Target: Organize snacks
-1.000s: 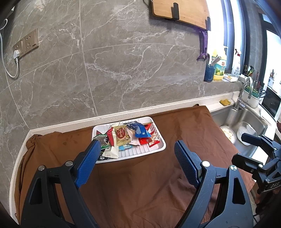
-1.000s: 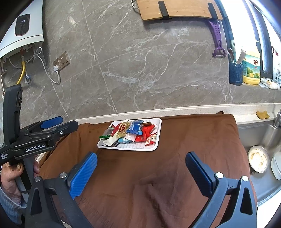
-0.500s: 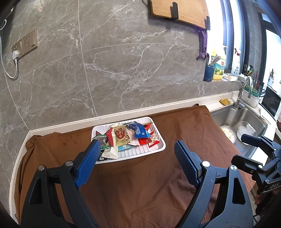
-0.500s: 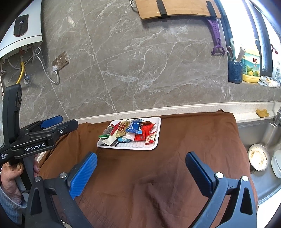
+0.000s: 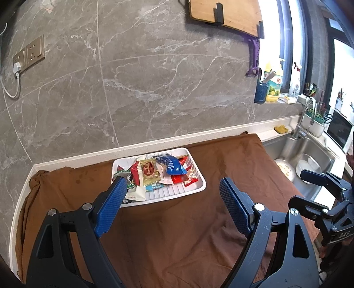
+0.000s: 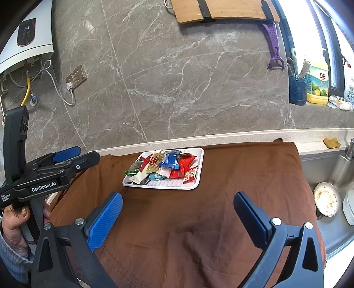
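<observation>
A white tray (image 5: pixel 174 194) (image 6: pixel 168 184) lies on a brown cloth (image 5: pixel 177 234) (image 6: pixel 232 177) near the wall. It holds a heap of several snack packets, among them a blue one (image 5: pixel 173 166) (image 6: pixel 170 160), a gold one (image 5: pixel 150 173) (image 6: pixel 154 162) and a red one (image 5: pixel 178 178) (image 6: pixel 184 165). My left gripper (image 5: pixel 171 180) hovers open just short of the tray with nothing between its blue pads. My right gripper (image 6: pixel 177 196) is also open and empty, a little further back from the tray. A hand (image 6: pixel 13 223) holds the left gripper's handle.
A steel sink (image 5: pixel 309 148) (image 6: pixel 327 172) with a dirty plate (image 6: pixel 327 199) opens right of the cloth. The marble wall stands close behind the tray. A cutting board (image 6: pixel 221 10) and a purple peeler (image 6: pixel 274 44) hang above. Bottles stand on the sill (image 6: pixel 316 86).
</observation>
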Demonstrator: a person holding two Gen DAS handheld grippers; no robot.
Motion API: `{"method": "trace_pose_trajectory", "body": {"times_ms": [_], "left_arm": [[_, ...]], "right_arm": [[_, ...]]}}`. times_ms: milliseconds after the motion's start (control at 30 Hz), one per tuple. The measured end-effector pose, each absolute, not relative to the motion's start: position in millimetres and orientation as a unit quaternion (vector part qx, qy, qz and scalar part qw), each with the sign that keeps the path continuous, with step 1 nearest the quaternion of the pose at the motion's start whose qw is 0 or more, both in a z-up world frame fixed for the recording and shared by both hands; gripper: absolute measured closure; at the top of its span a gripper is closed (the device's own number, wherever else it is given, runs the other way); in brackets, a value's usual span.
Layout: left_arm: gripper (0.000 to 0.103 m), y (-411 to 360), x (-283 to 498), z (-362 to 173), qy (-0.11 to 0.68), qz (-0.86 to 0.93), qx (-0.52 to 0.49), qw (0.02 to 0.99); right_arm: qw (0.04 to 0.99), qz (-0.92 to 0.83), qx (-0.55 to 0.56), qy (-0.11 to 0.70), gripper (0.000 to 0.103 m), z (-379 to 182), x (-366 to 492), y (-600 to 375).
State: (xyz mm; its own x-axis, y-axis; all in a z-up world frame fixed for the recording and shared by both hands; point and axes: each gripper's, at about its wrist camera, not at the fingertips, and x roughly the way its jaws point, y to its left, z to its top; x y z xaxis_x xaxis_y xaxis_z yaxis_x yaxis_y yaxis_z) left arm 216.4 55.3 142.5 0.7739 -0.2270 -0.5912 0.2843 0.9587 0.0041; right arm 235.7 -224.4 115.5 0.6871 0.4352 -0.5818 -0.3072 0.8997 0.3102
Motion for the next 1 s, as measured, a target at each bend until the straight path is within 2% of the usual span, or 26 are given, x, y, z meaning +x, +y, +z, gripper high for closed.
{"method": "trace_pose_trajectory", "body": {"times_ms": [267,433,633,1000], "left_arm": [[0.018,40.2,204.0,151.1,0.268,-0.13,0.094,0.95],[0.018,23.5,195.8,145.8,0.241,-0.048,0.182,0.952],[0.018,9.8,189.0,135.3,0.216,0.001,0.238,0.947],[0.018,13.0,197.5,134.3,0.245,-0.042,0.192,0.949]], "right_arm": [[0.913,0.203,0.096,0.341,0.0,114.7,237.3,-223.0],[0.912,0.204,0.097,0.342,0.0,115.0,238.8,-223.8],[0.911,0.201,0.103,0.346,0.0,112.4,239.1,-223.2],[0.909,0.2,0.106,0.35,0.0,109.6,238.9,-224.1]]}}
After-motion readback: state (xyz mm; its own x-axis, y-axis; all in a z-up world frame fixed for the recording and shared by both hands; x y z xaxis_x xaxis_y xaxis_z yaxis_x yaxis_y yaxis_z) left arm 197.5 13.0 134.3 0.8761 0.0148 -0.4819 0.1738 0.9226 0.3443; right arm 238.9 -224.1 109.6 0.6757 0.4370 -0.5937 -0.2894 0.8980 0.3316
